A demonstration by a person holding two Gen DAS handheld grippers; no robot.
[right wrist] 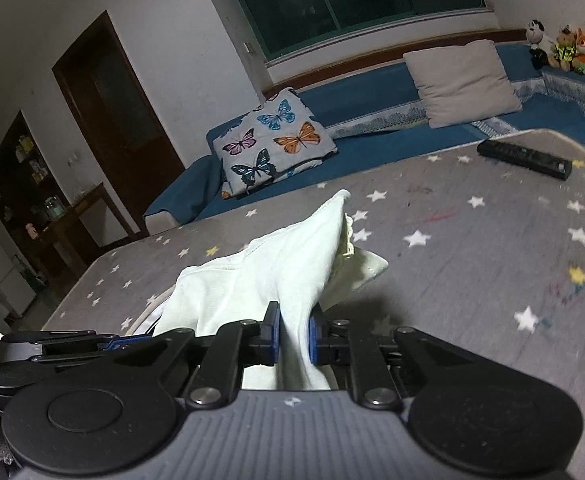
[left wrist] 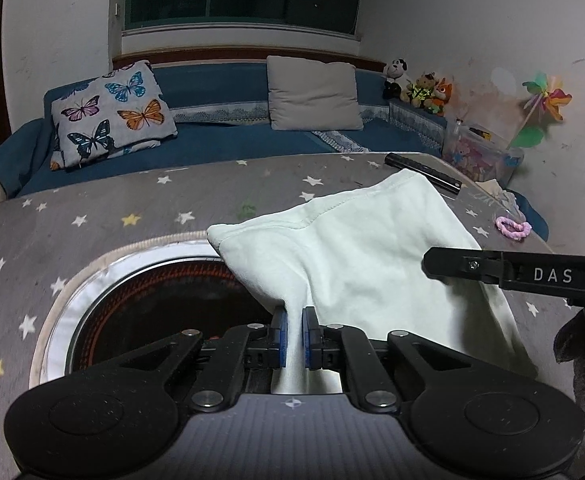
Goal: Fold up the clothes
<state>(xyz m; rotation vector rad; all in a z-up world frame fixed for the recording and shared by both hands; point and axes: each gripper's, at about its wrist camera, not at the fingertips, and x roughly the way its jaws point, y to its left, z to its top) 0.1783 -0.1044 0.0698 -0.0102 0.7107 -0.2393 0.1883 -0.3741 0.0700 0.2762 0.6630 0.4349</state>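
Left gripper [left wrist: 295, 334] pinches a bunch of the pale cloth [left wrist: 372, 256] between its blue fingers [left wrist: 279, 332]; right gripper [right wrist: 295, 336] pinches another bunch. The cloth drapes from both onto the star-patterned worktop [left wrist: 92, 216]

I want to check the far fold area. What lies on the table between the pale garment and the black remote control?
Nothing: in the right wrist view only bare star-patterned tablecloth lies between the pale garment and the black remote control.
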